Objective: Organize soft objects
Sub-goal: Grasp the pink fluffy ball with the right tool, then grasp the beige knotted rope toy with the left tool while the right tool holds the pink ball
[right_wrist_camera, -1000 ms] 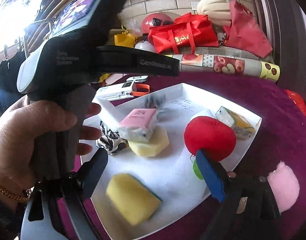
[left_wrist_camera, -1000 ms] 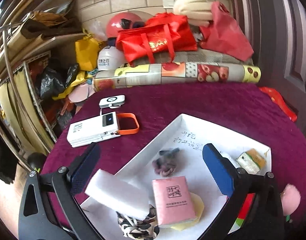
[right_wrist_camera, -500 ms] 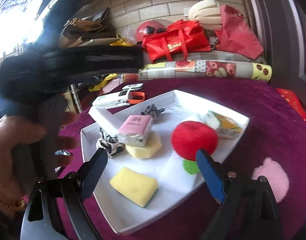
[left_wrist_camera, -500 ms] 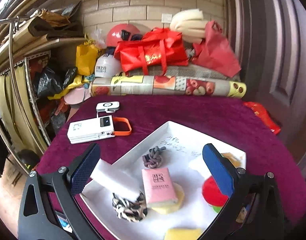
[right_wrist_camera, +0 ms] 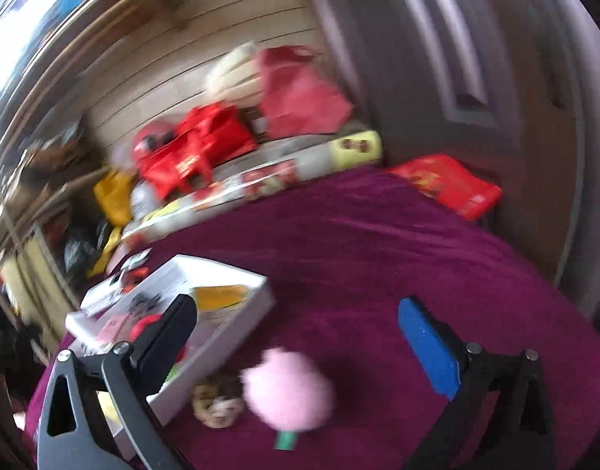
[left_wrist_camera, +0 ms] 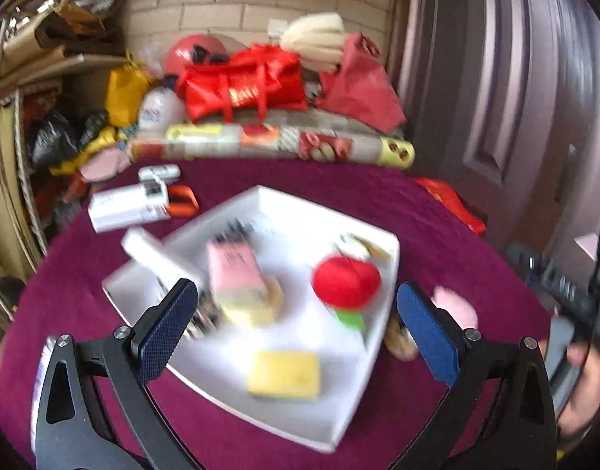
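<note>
The right gripper [right_wrist_camera: 296,348] has its two fingers far apart, and they are opening wider right now. Nothing is pinched between them. A pink fluffy ball [right_wrist_camera: 287,389] lies on the purple cloth [right_wrist_camera: 378,243], low in the middle of the right wrist view, just under the gap. Beside it, touching or almost touching, sits a small tan knotted thing [right_wrist_camera: 217,403]; it is too blurry to name.

The left gripper [left_wrist_camera: 296,325] also has its fingers spread wide and holds nothing. It hangs over the white tray [left_wrist_camera: 268,415] in the middle of the left wrist view. Inside the tray are a red plush apple [left_wrist_camera: 346,282], a pink packet [left_wrist_camera: 235,270] and a yellow sponge [left_wrist_camera: 284,370].

I think the step now is picking up the pink ball, which is outside the tray at its right edge. Next, the right fingers should go down around the ball, squeeze softly, and carry it into the tray.
</note>
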